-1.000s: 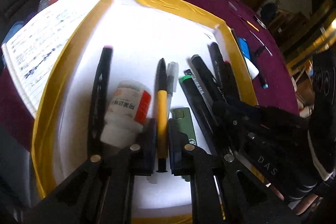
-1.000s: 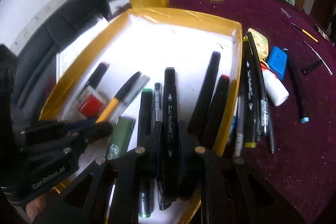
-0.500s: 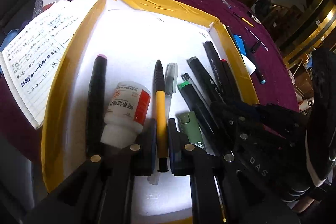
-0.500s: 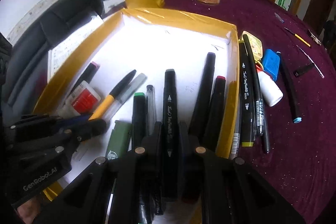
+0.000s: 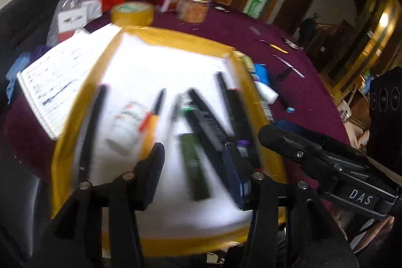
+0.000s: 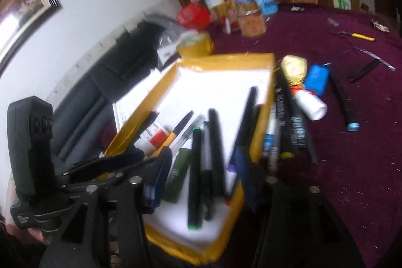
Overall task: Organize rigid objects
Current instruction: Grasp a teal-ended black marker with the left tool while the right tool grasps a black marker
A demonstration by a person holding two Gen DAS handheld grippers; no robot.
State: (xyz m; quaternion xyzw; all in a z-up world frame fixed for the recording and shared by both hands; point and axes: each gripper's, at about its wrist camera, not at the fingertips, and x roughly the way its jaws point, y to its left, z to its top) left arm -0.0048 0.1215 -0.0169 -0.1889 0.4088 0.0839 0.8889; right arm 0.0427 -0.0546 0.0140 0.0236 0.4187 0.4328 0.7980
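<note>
With both the left gripper and right gripper opening and empty above the tray, a low finger might scatter the pens inside.

Motion blur smears most of both views. In the left wrist view the pens and markers in the yellow-rimmed tray streak into each other; their print is unreadable. White bottle label illegible. Notebook handwriting too blurred to read.

Left claw: jaws opening; its lower frame is cut off by the picture's bottom edge. Near rim of the tray is partly hidden behind that frame.

Right claw: jaws opening, pads blurred; whether a pad touches a marker cannot be told.

Jars and boxes at the far side of the desk: labels unreadable. Small items on the cloth too small to identify.
</note>
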